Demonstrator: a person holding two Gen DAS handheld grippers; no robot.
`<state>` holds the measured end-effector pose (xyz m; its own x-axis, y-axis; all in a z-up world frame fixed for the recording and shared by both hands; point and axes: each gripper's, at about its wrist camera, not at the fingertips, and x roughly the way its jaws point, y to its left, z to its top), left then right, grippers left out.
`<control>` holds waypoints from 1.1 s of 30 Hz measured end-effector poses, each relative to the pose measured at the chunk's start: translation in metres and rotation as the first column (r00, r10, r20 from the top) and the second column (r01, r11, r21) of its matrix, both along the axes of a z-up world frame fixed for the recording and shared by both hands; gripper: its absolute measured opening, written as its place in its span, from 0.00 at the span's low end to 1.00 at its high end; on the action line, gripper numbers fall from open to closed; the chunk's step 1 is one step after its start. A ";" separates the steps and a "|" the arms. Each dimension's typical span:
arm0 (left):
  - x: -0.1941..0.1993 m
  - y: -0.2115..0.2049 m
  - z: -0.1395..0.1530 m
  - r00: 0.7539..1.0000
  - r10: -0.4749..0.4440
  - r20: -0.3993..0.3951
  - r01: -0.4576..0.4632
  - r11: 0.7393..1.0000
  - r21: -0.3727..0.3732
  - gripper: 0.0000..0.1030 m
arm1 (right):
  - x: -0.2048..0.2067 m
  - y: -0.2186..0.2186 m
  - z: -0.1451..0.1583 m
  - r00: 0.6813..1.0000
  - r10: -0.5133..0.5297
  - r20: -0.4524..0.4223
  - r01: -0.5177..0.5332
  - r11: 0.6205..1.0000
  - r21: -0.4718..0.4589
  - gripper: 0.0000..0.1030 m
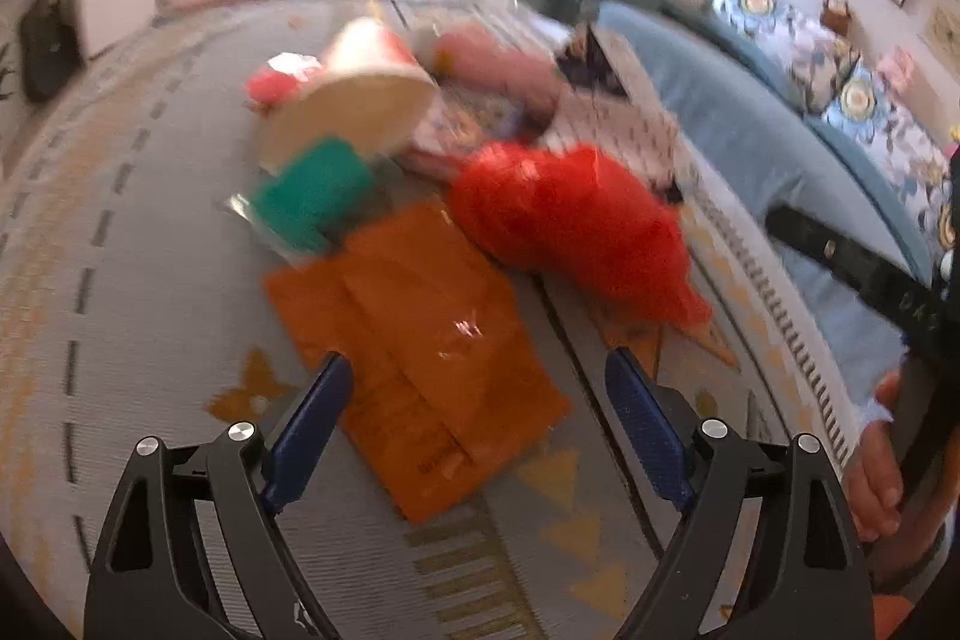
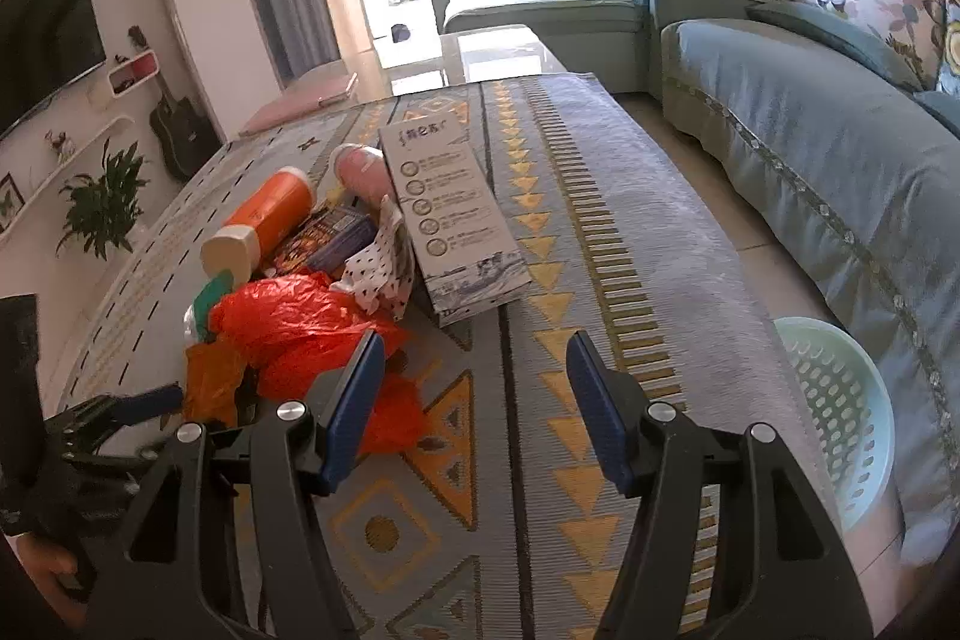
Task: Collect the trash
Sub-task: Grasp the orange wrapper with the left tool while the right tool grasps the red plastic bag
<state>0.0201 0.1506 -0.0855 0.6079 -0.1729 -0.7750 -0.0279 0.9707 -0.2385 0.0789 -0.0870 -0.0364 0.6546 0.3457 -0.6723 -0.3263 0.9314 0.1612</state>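
A heap of trash lies on the patterned tablecloth [image 2: 540, 448]. It holds an orange wrapper [image 1: 420, 358], a red plastic bag [image 1: 576, 226], a green-capped item [image 1: 312, 202], an orange and white bottle [image 2: 264, 226], a pink cup [image 2: 360, 166], a grey carton [image 2: 456, 214] and a spotted wrapper [image 2: 378, 268]. My left gripper [image 1: 480, 382] is open, its fingers on either side of the orange wrapper's near end. My right gripper [image 2: 474, 358] is open and empty over the cloth, to the right of the red bag [image 2: 300, 328]. The left wrist view is blurred.
A pale green perforated basket [image 2: 840, 412] stands on the floor at the table's right edge, beside the blue sofa [image 2: 810, 148]. A glass table [image 2: 480, 52] is beyond. A TV, shelves and a plant [image 2: 102, 208] line the left wall.
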 end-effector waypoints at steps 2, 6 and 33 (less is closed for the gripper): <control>0.001 -0.008 -0.002 1.000 -0.013 -0.004 0.013 0.998 0.056 0.82 | -0.001 0.004 0.000 1.000 0.013 0.001 -0.013 1.000 -0.006 0.57; -0.004 -0.011 -0.003 0.999 -0.036 -0.015 0.037 0.995 0.095 0.79 | -0.001 0.016 0.000 0.999 0.049 0.001 -0.049 0.998 -0.025 0.57; -0.030 0.036 0.029 0.986 0.107 0.126 -0.113 0.993 0.040 0.28 | 0.016 0.126 -0.023 0.926 0.365 -0.095 -0.372 0.925 -0.078 0.76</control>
